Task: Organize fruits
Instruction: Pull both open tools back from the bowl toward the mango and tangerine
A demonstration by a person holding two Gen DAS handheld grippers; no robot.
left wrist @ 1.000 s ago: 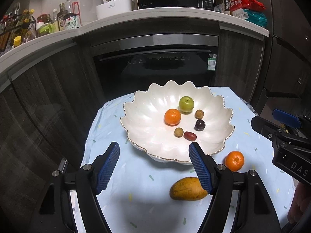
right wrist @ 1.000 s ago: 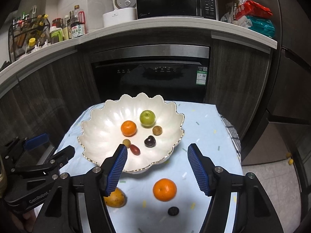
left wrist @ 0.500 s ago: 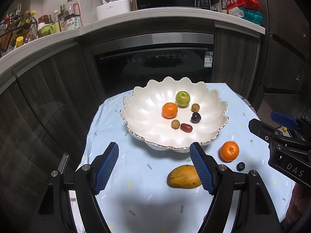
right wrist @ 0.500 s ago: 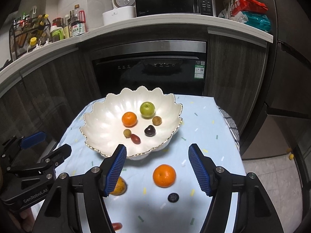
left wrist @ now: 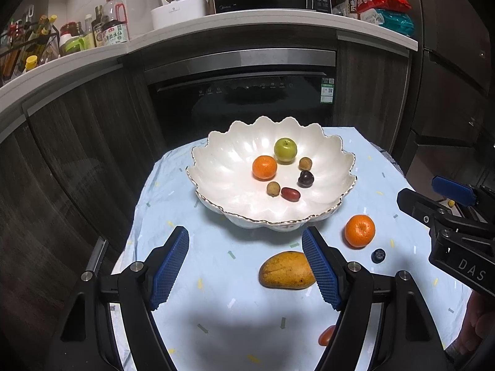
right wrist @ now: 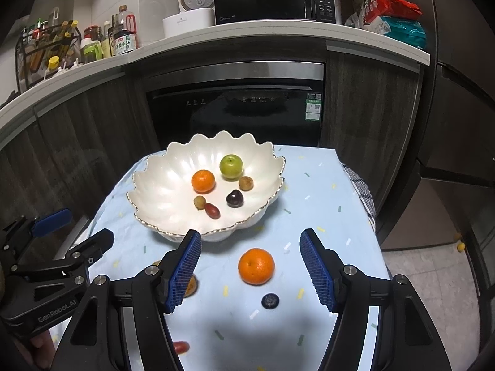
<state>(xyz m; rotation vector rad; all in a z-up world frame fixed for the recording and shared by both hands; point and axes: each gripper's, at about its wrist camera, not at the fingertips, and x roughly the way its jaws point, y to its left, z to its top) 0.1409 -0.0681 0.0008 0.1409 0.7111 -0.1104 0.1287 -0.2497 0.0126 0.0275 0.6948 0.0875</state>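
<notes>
Left tongs [left wrist: 246,267] held apart, empty; right tongs [right wrist: 250,270] likewise apart and empty. Drawn back from the bowl [left wrist: 216,167] compared with a second ago, so more blue cloth [left wrist: 216,309] showed ahead. Just behind the left tongs' right finger [left wrist: 321,273] lay a mango [left wrist: 284,270]. Between the right tongs' fingers, a loose orange [right wrist: 256,266]; nearer, a blueberry [right wrist: 270,301], newly in the left view. Newly seen too: a small red fruit [right wrist: 181,347] near the bottom edge. Beyond, in the bowl as before: orange [left wrist: 264,167], green apple [left wrist: 285,150], small fruits.
</notes>
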